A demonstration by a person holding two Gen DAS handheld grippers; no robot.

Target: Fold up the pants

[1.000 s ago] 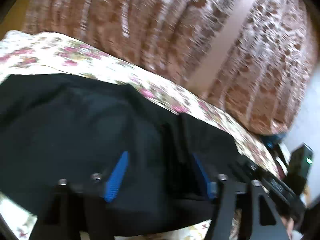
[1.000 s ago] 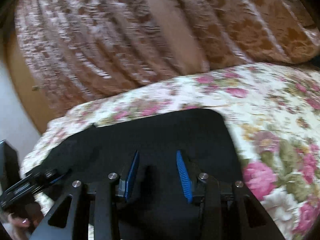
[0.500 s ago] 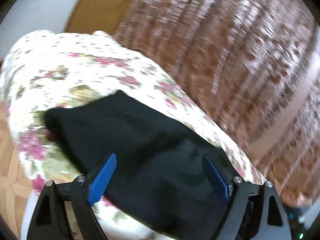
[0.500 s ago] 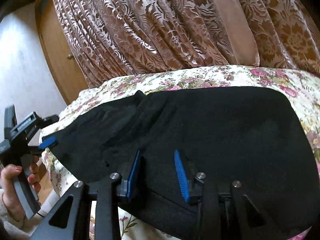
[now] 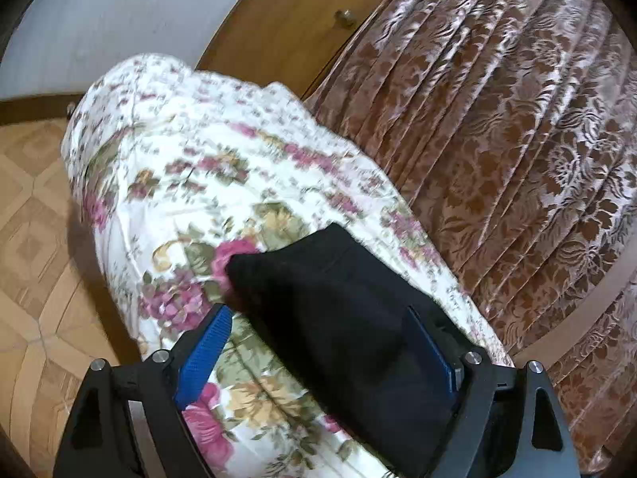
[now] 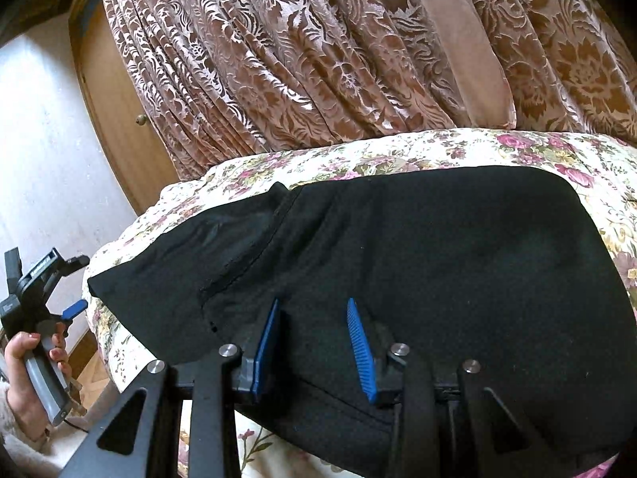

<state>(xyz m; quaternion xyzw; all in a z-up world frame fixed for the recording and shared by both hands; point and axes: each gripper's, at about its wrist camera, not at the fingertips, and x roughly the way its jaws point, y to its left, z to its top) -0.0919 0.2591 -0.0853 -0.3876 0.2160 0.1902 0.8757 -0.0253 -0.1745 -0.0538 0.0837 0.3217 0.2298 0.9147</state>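
Left wrist view: black pants (image 5: 342,318) lie on the bed's floral bedspread (image 5: 207,167), running from frame centre down to 5 o'clock. Left gripper (image 5: 318,342) has its jaws spread wide w/ nothing held; the blue pad at 7 o'clock (image 5: 205,352) is over bare bedspread, the other blue pad at 4 o'clock (image 5: 432,352) sits against the black cloth. Pants' narrow end is near centre, just past the pads. Brown patterned curtain (image 5: 497,139) fills 1 to 4 o'clock; wooden door w/ knob (image 5: 278,28) at 12; parquet floor (image 5: 36,239) at 9.

Right wrist view: pants (image 6: 418,271) cover most of the lower frame, folded flat, a seam running diagonally at approx 9 o'clock of centre. Right gripper (image 6: 314,342) hovers low over the cloth, jaws parted, gripping nothing. At 8 o'clock the person's left hand (image 6: 28,374) holds the left gripper (image 6: 47,290) beside the bed edge, just off the pants' end. Curtain (image 6: 318,59) across 12 o'clock.
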